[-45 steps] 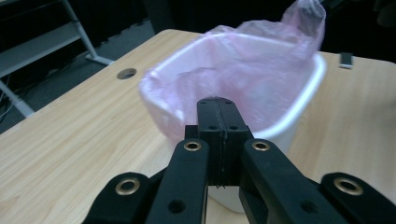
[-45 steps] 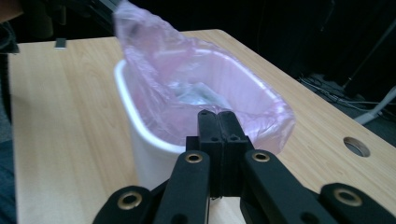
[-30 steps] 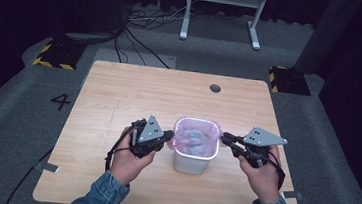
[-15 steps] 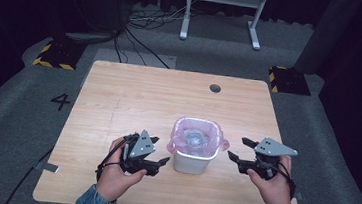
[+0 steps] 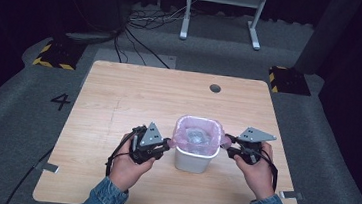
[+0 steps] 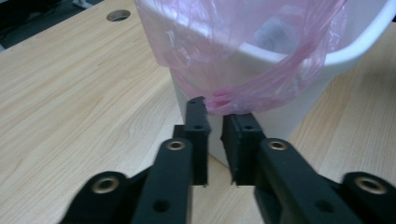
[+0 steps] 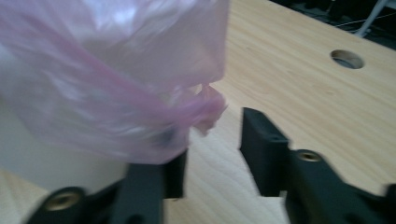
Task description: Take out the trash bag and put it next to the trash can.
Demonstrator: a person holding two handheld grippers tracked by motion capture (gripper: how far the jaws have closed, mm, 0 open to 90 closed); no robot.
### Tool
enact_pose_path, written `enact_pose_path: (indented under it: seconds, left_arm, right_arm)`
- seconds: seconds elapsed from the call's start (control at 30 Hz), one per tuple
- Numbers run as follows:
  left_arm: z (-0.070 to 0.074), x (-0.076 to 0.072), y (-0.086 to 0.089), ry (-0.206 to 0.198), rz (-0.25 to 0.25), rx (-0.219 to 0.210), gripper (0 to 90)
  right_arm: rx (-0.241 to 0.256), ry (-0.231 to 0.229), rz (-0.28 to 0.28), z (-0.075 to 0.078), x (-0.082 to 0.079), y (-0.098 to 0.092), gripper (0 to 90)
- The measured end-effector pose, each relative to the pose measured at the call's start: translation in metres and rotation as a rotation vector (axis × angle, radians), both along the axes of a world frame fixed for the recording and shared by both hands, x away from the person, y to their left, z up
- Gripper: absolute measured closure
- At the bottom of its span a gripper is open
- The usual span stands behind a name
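A white bin [image 5: 192, 159] lined with a pink plastic bag [image 5: 196, 133] stands on the wooden table [image 5: 134, 97], near its front middle. My left gripper [image 5: 169, 143] is at the bin's left side. In the left gripper view its jaws [image 6: 215, 107] stand almost together, pinching the bag's rolled edge [image 6: 224, 103] against the bin wall [image 6: 285, 116]. My right gripper [image 5: 226, 142] is at the bin's right side. Its jaws [image 7: 212, 140] are wide apart, and a bunched corner of the bag [image 7: 208, 109] hangs between them. Crumpled contents lie inside the bag [image 5: 197, 136].
A round cable hole [image 5: 215, 88] is in the table's far side. On the floor there is a painted 4 [image 5: 61, 101], two yellow-and-black blocks [image 5: 53, 54] [image 5: 286, 79], cables and a white stand [image 5: 222, 15].
Both grippers drew back from the bin toward the table's front, then moved forward and inward to its sides again. The left jaws now close on the bag's edge.
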State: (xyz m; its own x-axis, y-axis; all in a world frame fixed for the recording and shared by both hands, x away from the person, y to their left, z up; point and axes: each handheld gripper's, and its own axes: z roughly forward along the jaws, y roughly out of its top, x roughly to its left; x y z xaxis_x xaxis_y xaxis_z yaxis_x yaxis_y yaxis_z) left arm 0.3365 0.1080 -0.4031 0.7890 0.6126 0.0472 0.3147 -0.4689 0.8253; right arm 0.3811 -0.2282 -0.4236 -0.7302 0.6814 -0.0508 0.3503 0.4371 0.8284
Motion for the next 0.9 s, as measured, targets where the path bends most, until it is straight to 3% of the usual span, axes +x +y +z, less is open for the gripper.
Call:
enact_pose_path:
  seconds: [0.2, 0.4, 0.6, 0.83, 0.9]
  left_arm:
    - [0.012, 0.003, 0.004, -0.044, 0.023, -0.019, 87.4]
    - [0.015, 0.002, 0.006, -0.050, 0.019, -0.036, 87.4]
    - [0.023, -0.002, 0.007, -0.069, 0.020, -0.091, 87.2]
    - [0.031, -0.003, 0.005, -0.087, 0.005, -0.100, 86.7]
    - [0.031, -0.003, 0.001, -0.091, -0.005, -0.100, 82.5]
  right_arm:
    - [0.024, -0.058, -0.036, 0.024, 0.007, -0.003, 82.4]
    - [0.049, -0.119, -0.031, 0.046, 0.011, 0.003, 85.3]
    - [0.088, -0.190, 0.041, 0.070, -0.001, 0.022, 86.3]
    - [0.110, -0.206, 0.147, 0.082, -0.020, 0.046, 86.4]
    - [0.118, -0.202, 0.177, 0.082, -0.023, 0.052, 86.6]
